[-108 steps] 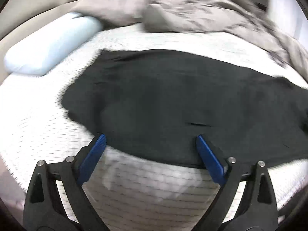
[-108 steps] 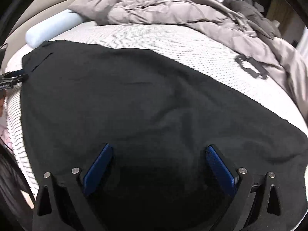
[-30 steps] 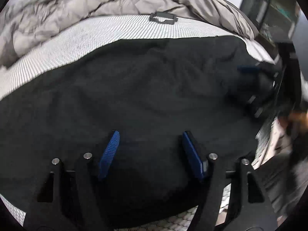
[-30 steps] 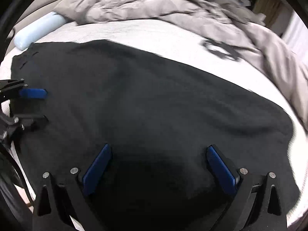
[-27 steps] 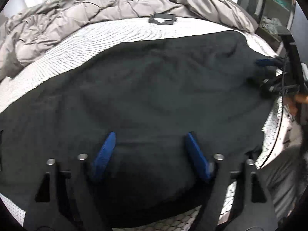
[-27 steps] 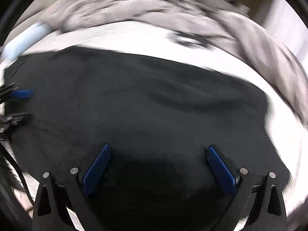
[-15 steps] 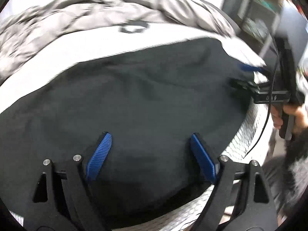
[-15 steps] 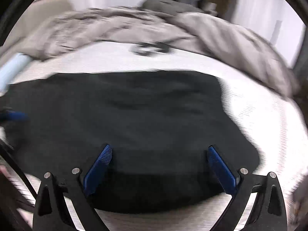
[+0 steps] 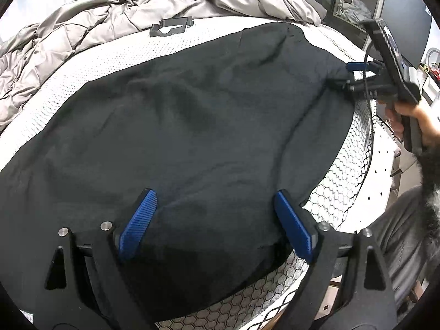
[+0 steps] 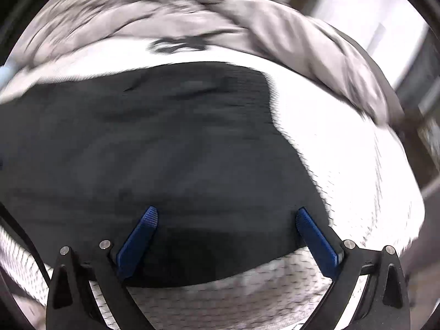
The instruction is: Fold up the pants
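Observation:
Black pants (image 9: 192, 126) lie spread flat across a white mattress (image 9: 115, 55). My left gripper (image 9: 217, 206) hovers over their near edge. Its blue pads (image 9: 143, 214) stand wide apart and the jaws are opening, with cloth lying under them and nothing pinched. A hand (image 9: 412, 121) holds my right gripper (image 9: 348, 74) at the far right end of the pants. In the blurred right wrist view the right gripper (image 10: 225, 220) is open above the near hem of the pants (image 10: 165, 143), close to their right-hand edge.
A rumpled grey duvet (image 9: 110, 19) is piled along the back of the bed. A small dark plastic bracket (image 9: 172, 26) lies on the mattress beside it. The mattress side (image 9: 343, 165) drops off at right, with shelves (image 9: 352, 2) behind.
My left gripper's jaws have spread wider. The right gripper has swung to the right end of the pants, where the garment's edge and bare mattress now show.

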`<state>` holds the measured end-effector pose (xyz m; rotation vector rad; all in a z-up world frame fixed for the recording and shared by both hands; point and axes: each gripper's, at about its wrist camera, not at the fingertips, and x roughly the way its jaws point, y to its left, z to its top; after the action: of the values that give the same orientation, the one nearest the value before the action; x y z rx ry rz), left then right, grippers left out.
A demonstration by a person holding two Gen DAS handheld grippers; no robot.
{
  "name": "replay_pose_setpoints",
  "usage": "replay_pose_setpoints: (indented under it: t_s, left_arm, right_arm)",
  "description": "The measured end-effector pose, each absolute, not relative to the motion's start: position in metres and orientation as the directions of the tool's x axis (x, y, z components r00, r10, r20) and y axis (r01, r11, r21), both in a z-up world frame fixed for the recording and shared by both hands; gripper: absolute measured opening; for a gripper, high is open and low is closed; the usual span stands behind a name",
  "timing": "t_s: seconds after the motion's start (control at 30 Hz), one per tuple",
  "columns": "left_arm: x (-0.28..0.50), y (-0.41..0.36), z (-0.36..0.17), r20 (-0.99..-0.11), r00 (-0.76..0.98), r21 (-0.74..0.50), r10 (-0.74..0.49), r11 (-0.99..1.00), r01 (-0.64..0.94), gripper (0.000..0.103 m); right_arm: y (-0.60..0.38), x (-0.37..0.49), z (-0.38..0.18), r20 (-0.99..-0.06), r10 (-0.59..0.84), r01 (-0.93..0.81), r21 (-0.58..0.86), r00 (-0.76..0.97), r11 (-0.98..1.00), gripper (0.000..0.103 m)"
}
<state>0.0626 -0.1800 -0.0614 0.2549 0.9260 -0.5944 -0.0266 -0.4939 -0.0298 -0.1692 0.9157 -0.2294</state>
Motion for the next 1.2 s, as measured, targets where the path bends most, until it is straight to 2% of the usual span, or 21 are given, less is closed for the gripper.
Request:
replay_pose_setpoints:
  t_s: [0.13, 0.27, 0.4, 0.5, 0.63, 0.7, 0.93, 1.2]
  left_arm:
    - [0.065, -0.179, -0.052, -0.808, 0.447, -0.068, -0.385, 0.814, 0.577, 0.087]
    - [0.074, -0.152, -0.030, -0.739, 0.542, -0.097, -0.400, 0.860, 0.501, 0.087]
    - [0.100, -0.126, -0.037, -0.760, 0.567, -0.113, -0.317, 0.924, 0.365, 0.087]
    - [0.117, -0.118, -0.056, -0.807, 0.571, 0.010, -0.147, 0.965, 0.263, 0.087]
    - [0.118, -0.112, -0.063, -0.807, 0.568, 0.002, -0.160, 0.962, 0.274, 0.087]
    - [0.114, -0.112, -0.063, -0.803, 0.576, 0.016, -0.155, 0.960, 0.281, 0.087]
    - [0.110, -0.114, -0.065, -0.795, 0.586, 0.023, -0.155, 0.958, 0.286, 0.088]
    - [0.105, -0.112, -0.064, -0.793, 0.589, 0.032, -0.156, 0.954, 0.297, 0.090]
  right_arm:
    - [-0.493, -0.025, -0.023, -0.755, -0.264, 0.133, -0.231, 0.600, 0.964, 0.101]
    - [-0.518, -0.026, -0.010, -0.756, -0.122, 0.161, -0.022, 0.643, 0.987, 0.101]
    - [-0.530, -0.027, 0.000, -0.712, -0.076, 0.203, 0.095, 0.698, 0.975, 0.101]
    - [-0.501, -0.019, -0.003, -0.719, -0.043, 0.129, 0.066, 0.694, 0.989, 0.101]
    - [-0.454, 0.010, -0.014, -0.735, -0.043, 0.016, -0.044, 0.676, 0.999, 0.100]
    - [-0.437, 0.020, -0.012, -0.725, -0.090, -0.002, -0.126, 0.683, 0.992, 0.100]
    - [-0.386, 0.033, -0.006, -0.718, -0.008, -0.099, -0.106, 0.696, 0.989, 0.100]
    - [-0.328, 0.063, -0.018, -0.756, 0.023, -0.248, -0.186, 0.654, 0.951, 0.100]
